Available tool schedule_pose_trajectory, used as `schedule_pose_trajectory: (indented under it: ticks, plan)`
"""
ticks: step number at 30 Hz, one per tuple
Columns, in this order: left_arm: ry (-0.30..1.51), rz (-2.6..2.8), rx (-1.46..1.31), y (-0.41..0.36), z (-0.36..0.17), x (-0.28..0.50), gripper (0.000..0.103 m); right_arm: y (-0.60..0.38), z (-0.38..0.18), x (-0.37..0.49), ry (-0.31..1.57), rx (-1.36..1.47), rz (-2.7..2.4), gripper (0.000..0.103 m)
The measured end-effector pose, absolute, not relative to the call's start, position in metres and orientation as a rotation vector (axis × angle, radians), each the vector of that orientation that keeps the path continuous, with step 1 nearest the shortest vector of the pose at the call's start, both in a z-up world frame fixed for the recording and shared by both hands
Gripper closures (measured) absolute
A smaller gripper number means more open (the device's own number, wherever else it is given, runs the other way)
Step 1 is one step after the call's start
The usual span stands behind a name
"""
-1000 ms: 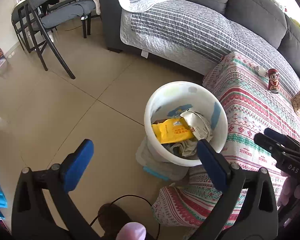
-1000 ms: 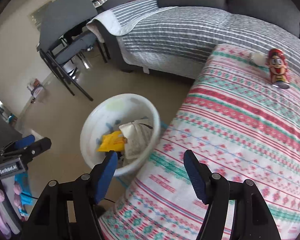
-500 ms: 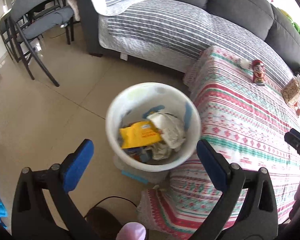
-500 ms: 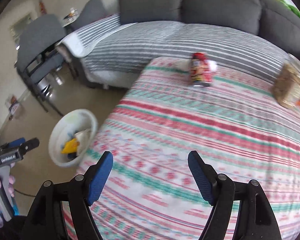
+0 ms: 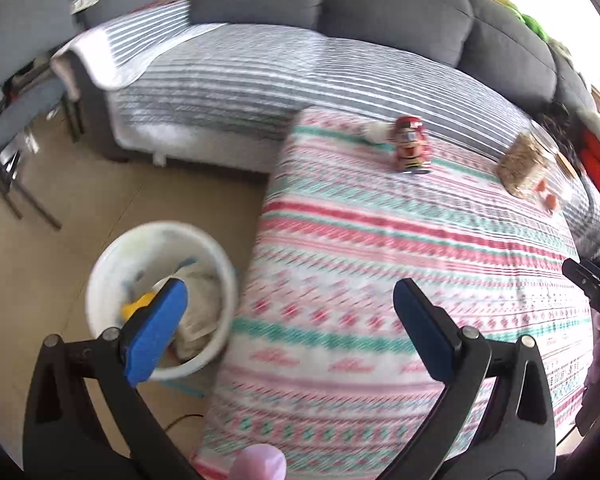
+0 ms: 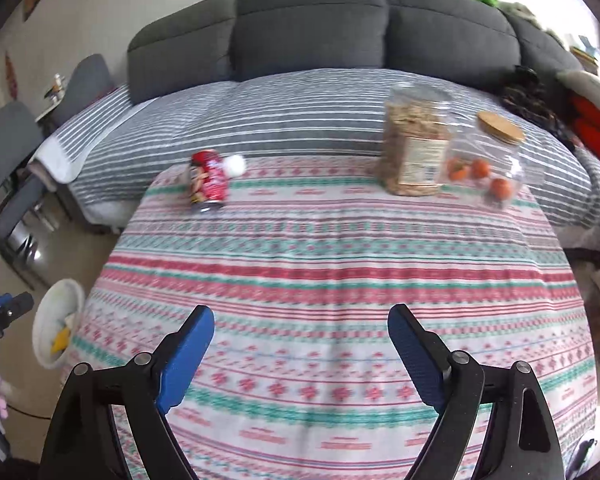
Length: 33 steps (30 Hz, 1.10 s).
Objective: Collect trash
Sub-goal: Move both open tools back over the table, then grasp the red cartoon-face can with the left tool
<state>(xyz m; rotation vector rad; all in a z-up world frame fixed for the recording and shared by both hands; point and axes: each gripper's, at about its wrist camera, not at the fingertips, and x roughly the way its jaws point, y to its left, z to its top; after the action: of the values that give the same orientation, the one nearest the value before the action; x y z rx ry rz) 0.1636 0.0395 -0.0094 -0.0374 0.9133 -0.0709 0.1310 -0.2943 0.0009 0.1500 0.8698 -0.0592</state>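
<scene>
A red drink can (image 6: 207, 182) lies on its side at the far left of the table's patterned cloth (image 6: 332, 280), with a white crumpled ball (image 6: 234, 165) beside it. The can (image 5: 411, 149) and ball (image 5: 374, 131) also show in the left wrist view. A white bin (image 5: 112, 264) holding a yellow wrapper and paper stands on the floor left of the table; it also shows in the right wrist view (image 6: 52, 316). My left gripper (image 5: 286, 320) is open and empty over the table's left edge. My right gripper (image 6: 300, 344) is open and empty above the near cloth.
A clear jar of cereal (image 6: 414, 148) and a jar with orange fruit and a cork lid (image 6: 488, 160) stand at the table's far right. A grey sofa with a striped cover (image 6: 300, 116) lies behind. Chairs (image 5: 16, 92) stand at the left.
Both grippers have swung right, away from the bin and over the table. The can and jars have come into fuller view. Both stay open.
</scene>
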Motion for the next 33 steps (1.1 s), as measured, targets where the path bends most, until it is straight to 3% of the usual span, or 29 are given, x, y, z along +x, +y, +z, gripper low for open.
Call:
schedule_pose_trajectory:
  ticks: [11, 21, 30, 33]
  plan:
    - [0.913, -0.137, -0.086, -0.053, -0.03, 0.25, 0.001, -0.344, -0.018, 0.132, 0.888, 0.051, -0.117, 0.013]
    - [0.89, -0.116, -0.121, -0.103, -0.057, 0.32, 0.001, -0.381, -0.026, 0.147, 0.893, 0.136, -0.156, 0.013]
    - [0.943, -0.147, -0.17, -0.118, -0.078, 0.358, 0.021, -0.402, -0.039, 0.154, 0.916, 0.172, -0.195, 0.013]
    - [0.961, -0.171, -0.184, -0.118, -0.081, 0.359, 0.046, -0.4, -0.039, 0.153, 0.915, 0.165, -0.192, 0.013]
